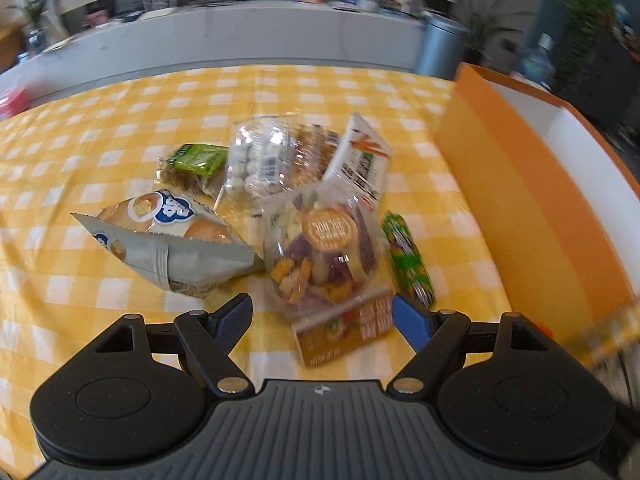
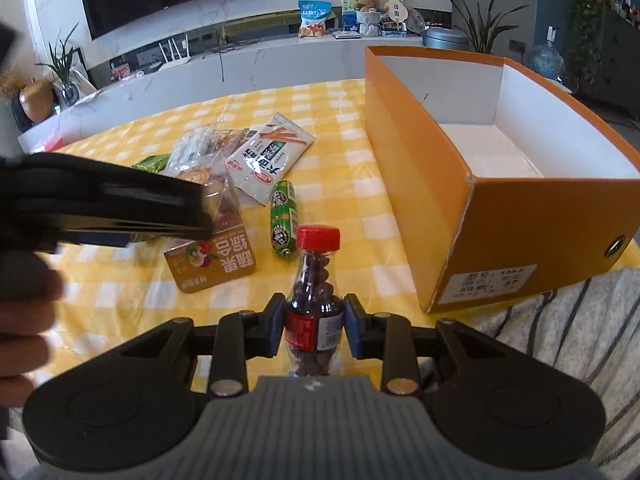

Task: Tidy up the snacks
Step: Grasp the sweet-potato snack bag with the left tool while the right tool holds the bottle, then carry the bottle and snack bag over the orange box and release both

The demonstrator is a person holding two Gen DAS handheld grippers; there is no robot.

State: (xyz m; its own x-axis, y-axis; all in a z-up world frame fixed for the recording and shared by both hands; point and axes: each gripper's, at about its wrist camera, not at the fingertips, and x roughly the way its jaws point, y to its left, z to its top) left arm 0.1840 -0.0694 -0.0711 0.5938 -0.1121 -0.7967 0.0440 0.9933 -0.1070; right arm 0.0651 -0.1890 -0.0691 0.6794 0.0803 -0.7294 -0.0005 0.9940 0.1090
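Observation:
Several snacks lie on the yellow checked tablecloth [image 1: 100, 128]. My left gripper [image 1: 322, 314] is open, its blue fingers on either side of the near end of a clear bag of mixed fruit chips [image 1: 320, 248], which also shows in the right wrist view [image 2: 216, 256]. My right gripper [image 2: 315, 322] is shut on a small red-capped bottle of dark candies [image 2: 316, 280], held upright near the table's front edge. An open orange box [image 2: 460, 184] with a white inside stands to the right; it also shows in the left wrist view [image 1: 516, 184].
Around the chip bag lie a grey bread bag [image 1: 164, 240], a green sausage stick [image 1: 408, 260], a white cracker-stick pack [image 1: 360, 160], a clear bag of white balls [image 1: 260, 160] and a green bar [image 1: 196, 164]. The left gripper body [image 2: 100, 204] crosses the right wrist view.

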